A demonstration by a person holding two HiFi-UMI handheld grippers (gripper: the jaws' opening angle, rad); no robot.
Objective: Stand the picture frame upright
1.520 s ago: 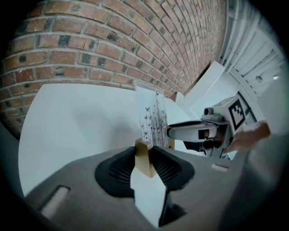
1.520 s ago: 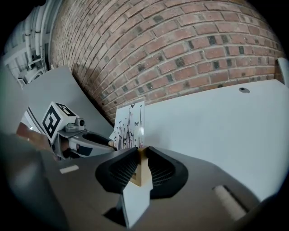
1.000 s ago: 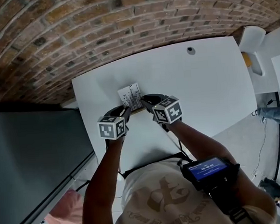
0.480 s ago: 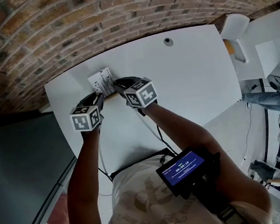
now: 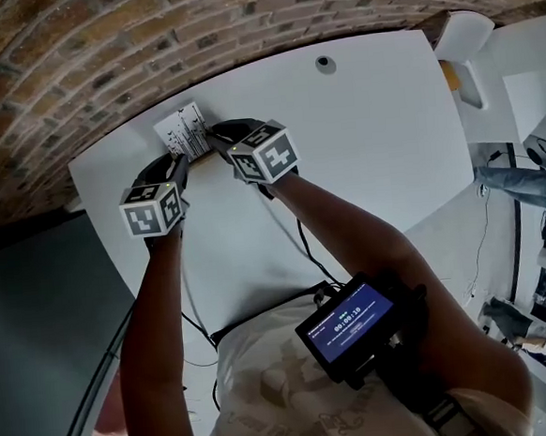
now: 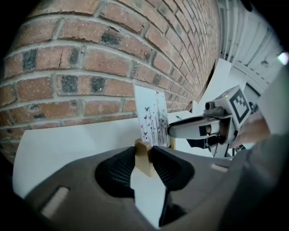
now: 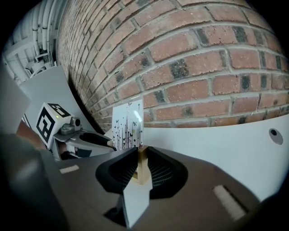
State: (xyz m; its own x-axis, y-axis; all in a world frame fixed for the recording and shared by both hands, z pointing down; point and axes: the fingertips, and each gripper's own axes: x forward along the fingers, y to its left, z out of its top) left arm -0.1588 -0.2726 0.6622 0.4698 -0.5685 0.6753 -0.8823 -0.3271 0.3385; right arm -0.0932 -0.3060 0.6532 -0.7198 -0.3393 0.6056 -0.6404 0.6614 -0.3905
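Note:
The picture frame (image 5: 187,132) is a white print with dark butterflies and stems in a light wooden border. It stands upright on the white table (image 5: 380,147), close to the brick wall (image 5: 72,59). My left gripper (image 5: 180,165) is shut on the frame's left wooden edge (image 6: 143,155). My right gripper (image 5: 216,138) is shut on its right wooden edge (image 7: 141,163). The print (image 6: 151,118) rises above the left jaws, with the right gripper (image 6: 180,131) across from it. In the right gripper view the print (image 7: 128,124) faces me, and the left gripper (image 7: 103,142) shows at its left.
A round cable hole (image 5: 325,63) lies in the table at the back right, also seen as a hole (image 7: 272,133) in the right gripper view. A white chair (image 5: 466,33) stands past the table's right corner. A screen device (image 5: 352,324) is strapped to the right forearm.
Both grippers have carried the frame away from the table's middle toward the far edge by the brick wall. Both grips stay the same.

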